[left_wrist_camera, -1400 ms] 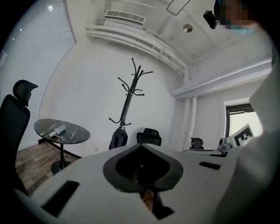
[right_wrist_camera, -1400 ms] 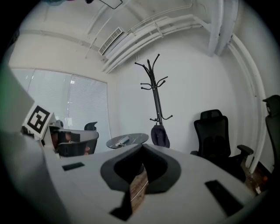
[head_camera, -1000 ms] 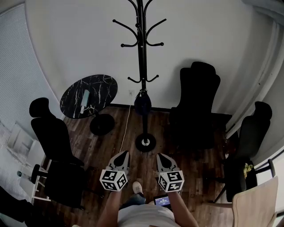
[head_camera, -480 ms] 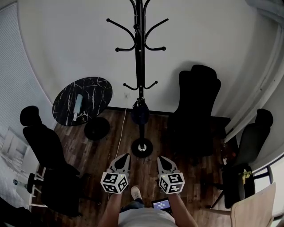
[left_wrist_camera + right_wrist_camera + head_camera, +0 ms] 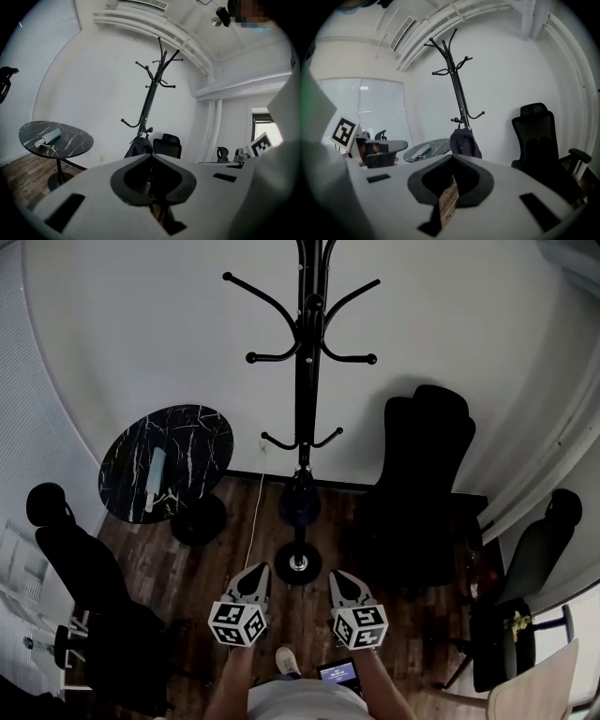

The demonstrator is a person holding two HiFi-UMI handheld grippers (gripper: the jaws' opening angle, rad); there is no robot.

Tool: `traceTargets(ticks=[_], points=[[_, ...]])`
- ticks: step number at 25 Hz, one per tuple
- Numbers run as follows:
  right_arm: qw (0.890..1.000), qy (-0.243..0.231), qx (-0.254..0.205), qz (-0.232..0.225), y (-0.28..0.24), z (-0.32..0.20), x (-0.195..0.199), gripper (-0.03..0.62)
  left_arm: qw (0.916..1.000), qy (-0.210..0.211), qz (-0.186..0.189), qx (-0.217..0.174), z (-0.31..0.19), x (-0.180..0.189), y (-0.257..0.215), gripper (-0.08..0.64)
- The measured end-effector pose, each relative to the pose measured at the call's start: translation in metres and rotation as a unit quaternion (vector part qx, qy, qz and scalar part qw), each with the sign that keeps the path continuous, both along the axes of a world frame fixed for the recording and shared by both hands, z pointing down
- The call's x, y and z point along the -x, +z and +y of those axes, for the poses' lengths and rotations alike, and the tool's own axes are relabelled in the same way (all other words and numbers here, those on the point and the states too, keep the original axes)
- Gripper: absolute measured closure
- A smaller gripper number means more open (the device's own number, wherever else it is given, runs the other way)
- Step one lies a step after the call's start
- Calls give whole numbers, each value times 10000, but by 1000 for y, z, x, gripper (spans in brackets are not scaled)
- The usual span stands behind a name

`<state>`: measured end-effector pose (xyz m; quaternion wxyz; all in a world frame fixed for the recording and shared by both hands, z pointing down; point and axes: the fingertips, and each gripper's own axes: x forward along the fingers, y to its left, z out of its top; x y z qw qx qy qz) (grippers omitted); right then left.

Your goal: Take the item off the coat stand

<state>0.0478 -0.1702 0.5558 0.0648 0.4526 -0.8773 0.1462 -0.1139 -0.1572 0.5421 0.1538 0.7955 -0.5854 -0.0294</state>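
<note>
The person stands facing the coat stand [image 5: 304,399] with both tools held low, side by side, pointing forward almost level toward its pole. The left hand-held gripper [image 5: 256,571] has its jaws pressed together with nothing between them, and the right hand-held gripper [image 5: 338,576] is closed and empty in the same way. The dark item [image 5: 300,500] hangs straight ahead of them, low on the pole, under the lower ring of hooks and above the round foot, well apart from both tips. It lies about midway between the two, so neither hand is clearly nearer; I judge that either could take it after coming closer and opening. Its long axis runs downward along the pole. It looks like a small soft bag or folded cloth, very dark, narrow at the top and wider below; which hook carries it I cannot tell.
</note>
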Motion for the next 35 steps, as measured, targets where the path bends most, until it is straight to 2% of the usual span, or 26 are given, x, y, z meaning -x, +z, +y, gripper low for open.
traceTargets(ticks=[7,14,21,24,28,32,35], points=[[9998,191,93,65,11,-40,15,580,9996,264,39,-30,-49,11,2,540],[9986,493,168,76,22,-55,12,580,9986,529,23,93,-68,13,20,540],[9986,519,122,54,19,-61,9,580,9985,551,38,-40,-80,12,12,540],[9986,491,101,188,21,-68,12,580,9987,497,55,-28,-85,15,14,540],[9985,516,71,145,20,-78,13,580,9986,505,-158,-27,-95,13,14,540],[9988,493,-48,-26,14,-83,12,580,9989,446,122,-52,-100,15,13,540],[9983,578,34,-15,18,-90,8,580,9988,481,55,-18,-107,14,16,540]])
